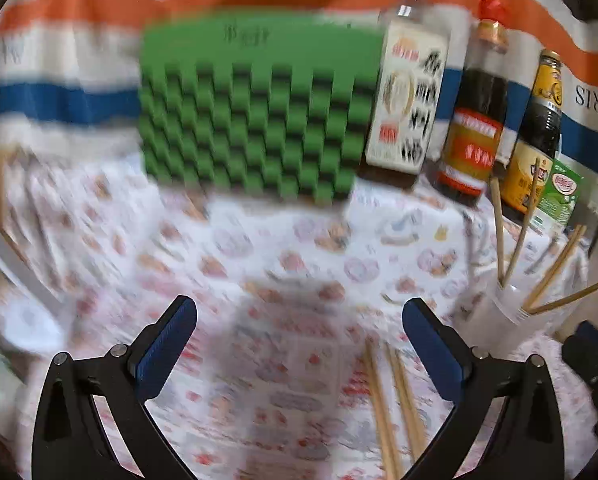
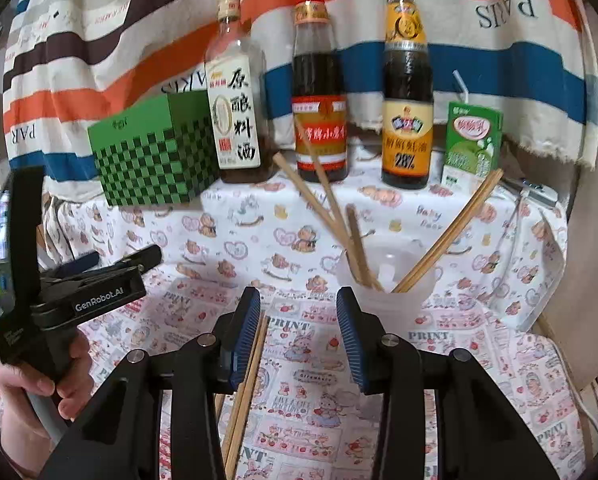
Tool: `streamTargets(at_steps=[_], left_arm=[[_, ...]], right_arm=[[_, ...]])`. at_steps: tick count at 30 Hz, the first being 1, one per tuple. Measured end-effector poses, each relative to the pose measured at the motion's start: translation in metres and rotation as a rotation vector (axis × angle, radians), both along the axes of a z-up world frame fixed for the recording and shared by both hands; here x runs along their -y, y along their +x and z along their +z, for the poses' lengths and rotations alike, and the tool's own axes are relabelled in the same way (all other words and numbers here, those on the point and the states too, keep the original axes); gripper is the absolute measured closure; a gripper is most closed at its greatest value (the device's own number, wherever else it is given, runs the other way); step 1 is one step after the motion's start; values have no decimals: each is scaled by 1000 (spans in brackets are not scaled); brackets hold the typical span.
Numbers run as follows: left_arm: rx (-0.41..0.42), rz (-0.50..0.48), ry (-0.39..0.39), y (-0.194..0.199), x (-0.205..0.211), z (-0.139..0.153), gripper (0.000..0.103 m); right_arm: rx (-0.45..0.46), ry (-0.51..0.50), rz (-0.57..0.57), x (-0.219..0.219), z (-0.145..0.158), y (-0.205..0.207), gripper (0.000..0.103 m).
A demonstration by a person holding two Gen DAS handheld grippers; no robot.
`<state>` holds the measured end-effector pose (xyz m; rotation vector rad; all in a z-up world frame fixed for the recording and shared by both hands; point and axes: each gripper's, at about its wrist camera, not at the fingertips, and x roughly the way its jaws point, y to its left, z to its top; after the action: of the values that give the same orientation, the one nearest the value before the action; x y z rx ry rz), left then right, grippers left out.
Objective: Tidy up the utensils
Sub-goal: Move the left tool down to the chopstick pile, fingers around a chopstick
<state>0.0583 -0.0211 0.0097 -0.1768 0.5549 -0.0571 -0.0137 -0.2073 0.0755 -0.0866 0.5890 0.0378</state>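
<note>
My right gripper hangs low over the counter, jaws part-way apart and opening, nothing clamped between the pads. A loose pair of chopsticks lies on the printed cloth just at the left pad; I can't tell whether it touches. My left gripper is spread wide with only cloth between its fingers, and the same two sticks lie near its right finger.

Just beyond the right gripper stands the translucent cup. From the right wrist I count five chopsticks in the cup: three leaning left, two leaning right. The left wrist view is smeared with blur, and the count there is uncertain.

Far side, in a row from left to right: one green checkered box, three bottles, namely cooking wine, a red-capped dark sauce and a gold-necked dark sauce, then one green drink carton with a straw.

Only the right wrist shows my left hand wrapped round the left gripper's handle, at the near left. Striped cloth hangs behind everything.
</note>
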Motion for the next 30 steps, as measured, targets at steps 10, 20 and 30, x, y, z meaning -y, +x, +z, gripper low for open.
streamTargets(at_steps=[10,20,30], left_arm=[[-262,-82,-11,37,19,-51,8],[-324,-151,22,36,51,-64,56],[-336,-171,93,40,70,-75,77]], right_arm=[[87,31,-113,10,-13,-3,59],[61,17,-127,9,-24,4,59],[40,10,-139,12,-28,11,59]])
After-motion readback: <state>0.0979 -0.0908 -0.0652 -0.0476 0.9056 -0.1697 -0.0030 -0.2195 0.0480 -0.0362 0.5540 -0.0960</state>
